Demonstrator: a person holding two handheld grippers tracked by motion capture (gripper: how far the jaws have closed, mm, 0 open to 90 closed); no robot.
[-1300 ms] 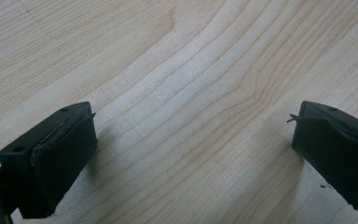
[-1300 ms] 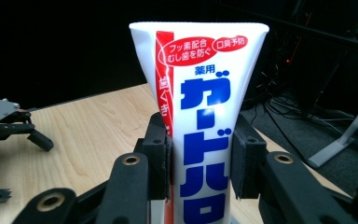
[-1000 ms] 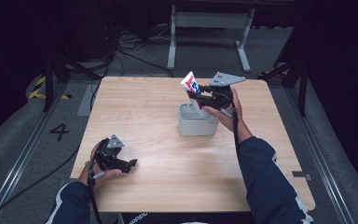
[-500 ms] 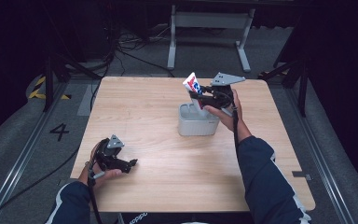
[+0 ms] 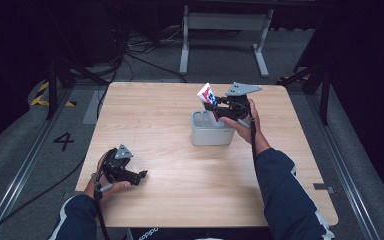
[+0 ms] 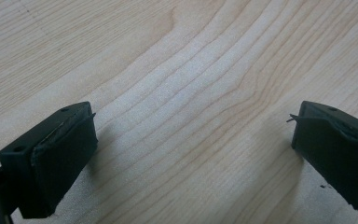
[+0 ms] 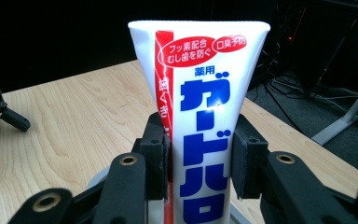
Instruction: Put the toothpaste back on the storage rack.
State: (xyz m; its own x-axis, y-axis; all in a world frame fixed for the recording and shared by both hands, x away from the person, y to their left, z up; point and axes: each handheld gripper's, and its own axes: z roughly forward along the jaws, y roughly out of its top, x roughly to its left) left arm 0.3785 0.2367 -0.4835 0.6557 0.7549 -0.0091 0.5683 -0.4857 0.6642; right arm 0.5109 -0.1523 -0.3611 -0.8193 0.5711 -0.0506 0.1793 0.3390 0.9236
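Our right gripper [image 7: 198,158] pinches the toothpaste tube [image 7: 200,107] over the grey holder [image 5: 211,135]; loosening early could tip it out. Our left gripper [image 6: 193,154] gapes, empty.

White toothpaste tube [image 7: 205,126] w/ red stripe down one side & big blue lettering, flat crimped end up, standing nearly upright, slight tilt. Lower end sits in the small grey bin [image 5: 211,136] near table centre-right. Bin is open-topped, rounded corners, upright on the wood.
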